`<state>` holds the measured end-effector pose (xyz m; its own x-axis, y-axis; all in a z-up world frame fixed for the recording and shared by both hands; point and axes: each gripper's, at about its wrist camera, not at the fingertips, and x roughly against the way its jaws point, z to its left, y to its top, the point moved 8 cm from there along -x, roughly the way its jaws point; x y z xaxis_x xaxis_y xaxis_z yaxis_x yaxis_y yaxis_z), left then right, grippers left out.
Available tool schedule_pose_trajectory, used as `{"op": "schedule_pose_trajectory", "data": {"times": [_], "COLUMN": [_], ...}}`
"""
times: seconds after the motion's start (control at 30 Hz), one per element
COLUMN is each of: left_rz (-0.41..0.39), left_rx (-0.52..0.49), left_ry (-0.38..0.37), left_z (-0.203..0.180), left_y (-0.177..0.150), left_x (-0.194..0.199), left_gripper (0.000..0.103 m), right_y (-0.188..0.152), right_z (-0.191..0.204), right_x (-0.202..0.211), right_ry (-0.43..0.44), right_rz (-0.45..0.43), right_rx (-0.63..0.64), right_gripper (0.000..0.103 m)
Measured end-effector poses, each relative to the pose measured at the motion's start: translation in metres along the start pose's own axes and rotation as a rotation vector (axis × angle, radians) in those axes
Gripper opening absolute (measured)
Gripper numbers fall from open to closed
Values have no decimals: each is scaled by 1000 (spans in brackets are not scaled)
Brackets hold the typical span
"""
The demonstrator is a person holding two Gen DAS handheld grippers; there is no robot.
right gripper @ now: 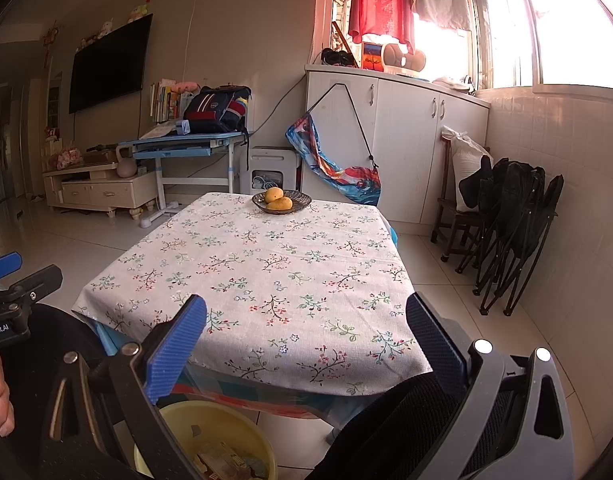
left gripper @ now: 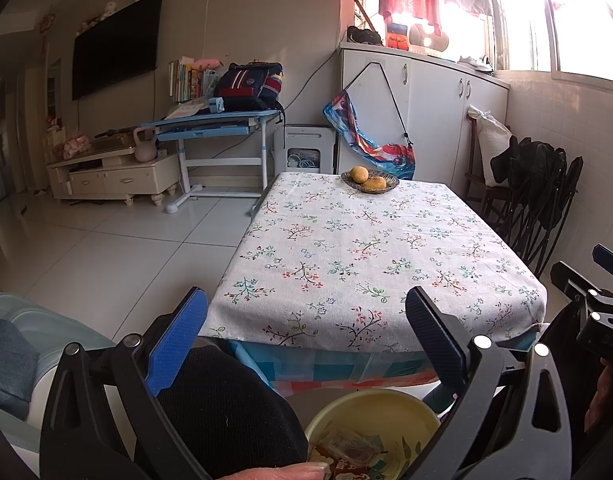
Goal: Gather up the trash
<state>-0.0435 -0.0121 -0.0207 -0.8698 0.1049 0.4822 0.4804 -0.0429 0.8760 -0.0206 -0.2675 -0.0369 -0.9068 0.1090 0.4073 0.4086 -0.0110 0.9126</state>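
Observation:
A yellow bin [left gripper: 380,412] stands on the floor below the table's near edge, holding several wrappers [left gripper: 348,450]. The right wrist view shows the same bin [right gripper: 218,424] between the person's knees, with scraps inside [right gripper: 226,464]. My left gripper [left gripper: 306,336] is open above the bin, nothing between its blue fingers. My right gripper [right gripper: 310,336] is also open and empty, held over the near edge of the floral tablecloth [right gripper: 266,272]. The other gripper shows at the frame edge in each view.
A dish with two yellow fruits [left gripper: 369,180] sits at the table's far end. The person's dark-trousered knees [left gripper: 226,412] flank the bin. Folded black chairs [right gripper: 510,232] lean on the right wall. A blue desk [left gripper: 214,124] and white cabinets [left gripper: 426,112] stand beyond.

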Motion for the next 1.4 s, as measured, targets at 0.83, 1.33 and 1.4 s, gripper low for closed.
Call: {"op": "schedule_pose_trajectory", "data": {"times": [0.83, 1.33, 1.4], "left_rz": [-6, 60, 98], "left_rx": [26, -111, -127], "left_ry": [-6, 35, 47], "left_z": [6, 3, 4], "left_y": [6, 9, 8], "left_x": [1, -15, -22], "left_gripper": [96, 96, 96], "right_y": [-1, 9, 12], "right_z": [-1, 4, 8], "right_x": [0, -36, -58], "right_ry": [0, 61, 76], "right_rz": [2, 108, 171], "right_rx": [3, 18, 33], "right_gripper": [96, 96, 96]}}
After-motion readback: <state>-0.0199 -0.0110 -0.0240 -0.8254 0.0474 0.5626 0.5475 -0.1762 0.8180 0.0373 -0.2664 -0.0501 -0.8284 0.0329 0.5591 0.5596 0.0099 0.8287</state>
